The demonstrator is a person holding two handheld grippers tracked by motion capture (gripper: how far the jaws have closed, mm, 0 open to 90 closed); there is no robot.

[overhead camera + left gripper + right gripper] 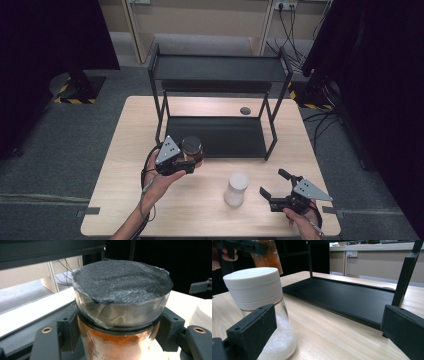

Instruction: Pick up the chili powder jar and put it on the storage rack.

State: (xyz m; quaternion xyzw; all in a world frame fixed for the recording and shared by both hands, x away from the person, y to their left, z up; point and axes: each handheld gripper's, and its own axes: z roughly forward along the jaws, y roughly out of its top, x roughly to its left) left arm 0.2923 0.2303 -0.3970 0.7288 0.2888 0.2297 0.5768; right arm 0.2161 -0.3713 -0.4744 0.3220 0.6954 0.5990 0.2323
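Your left gripper (191, 163) clenches the orange-powder jar (117, 340), base cut off, near the black rack (220, 80); right gripper (276, 188) gapes, released.

Dim dark surroundings, bright tabletop, soft focus

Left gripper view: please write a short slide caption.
Left gripper clamps a jar of orange powder below its black lid.

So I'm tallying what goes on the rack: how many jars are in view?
2. The orange-powder jar is held in the left gripper, lifted by the rack's lower shelf. The white-lidded jar stands on the table, near the open right gripper. None seems hidden.
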